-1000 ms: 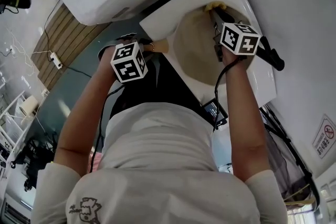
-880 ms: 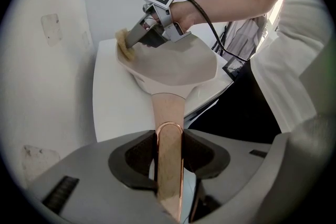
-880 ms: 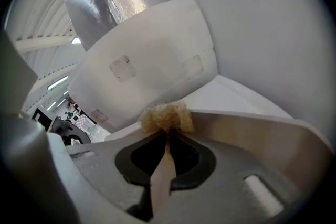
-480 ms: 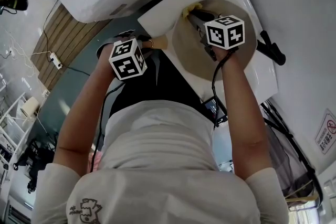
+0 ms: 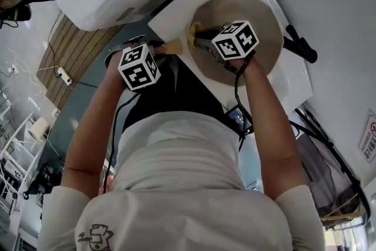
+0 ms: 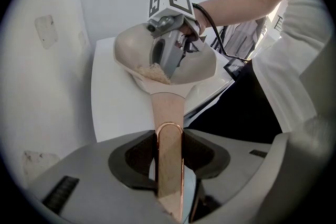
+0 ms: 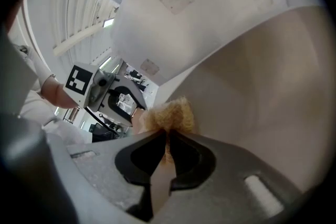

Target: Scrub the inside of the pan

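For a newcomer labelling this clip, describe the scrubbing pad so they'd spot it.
Start at the white board, then the beige pan on it. Inside, near the handle, the fingers of the right gripper pinch the scrubbing pad: a frizzy straw-coloured tuft, the only fuzzy thing there.

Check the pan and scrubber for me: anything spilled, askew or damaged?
Nothing stands out. The left gripper clamps the pan by its handle, the right gripper holds the scrubber inside it near the handle, and no spill or damage shows on the white board.
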`<action>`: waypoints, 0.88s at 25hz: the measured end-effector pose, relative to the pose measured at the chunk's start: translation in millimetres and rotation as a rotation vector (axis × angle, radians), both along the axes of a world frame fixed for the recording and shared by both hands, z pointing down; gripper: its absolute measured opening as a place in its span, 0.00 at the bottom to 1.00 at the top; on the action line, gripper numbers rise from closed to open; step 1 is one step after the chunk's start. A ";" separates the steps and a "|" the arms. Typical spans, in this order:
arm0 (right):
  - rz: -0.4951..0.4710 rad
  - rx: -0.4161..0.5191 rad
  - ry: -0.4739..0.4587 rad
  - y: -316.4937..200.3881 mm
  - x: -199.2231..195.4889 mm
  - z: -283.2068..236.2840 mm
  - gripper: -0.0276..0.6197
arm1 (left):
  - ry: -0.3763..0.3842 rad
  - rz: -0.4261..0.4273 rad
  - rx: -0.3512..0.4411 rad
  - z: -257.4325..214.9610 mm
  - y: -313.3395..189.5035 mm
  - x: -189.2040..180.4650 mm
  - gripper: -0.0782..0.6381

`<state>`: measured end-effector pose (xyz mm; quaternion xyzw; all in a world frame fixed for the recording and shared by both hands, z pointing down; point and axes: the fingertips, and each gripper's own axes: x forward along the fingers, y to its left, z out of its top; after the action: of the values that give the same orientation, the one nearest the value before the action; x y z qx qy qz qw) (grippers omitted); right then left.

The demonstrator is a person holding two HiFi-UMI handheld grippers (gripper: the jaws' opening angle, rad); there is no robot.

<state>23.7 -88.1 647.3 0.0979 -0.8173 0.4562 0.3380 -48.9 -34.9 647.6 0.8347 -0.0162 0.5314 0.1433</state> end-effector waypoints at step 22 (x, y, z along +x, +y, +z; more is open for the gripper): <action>-0.405 -0.446 0.233 121.9 75.1 -11.1 0.09 | 0.002 0.014 0.018 -2.8 3.7 2.2 0.32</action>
<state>98.8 33.8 636.2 -0.0917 -0.6560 0.5331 0.5264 -46.7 -31.2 644.8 0.8366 -0.0153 0.5314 0.1320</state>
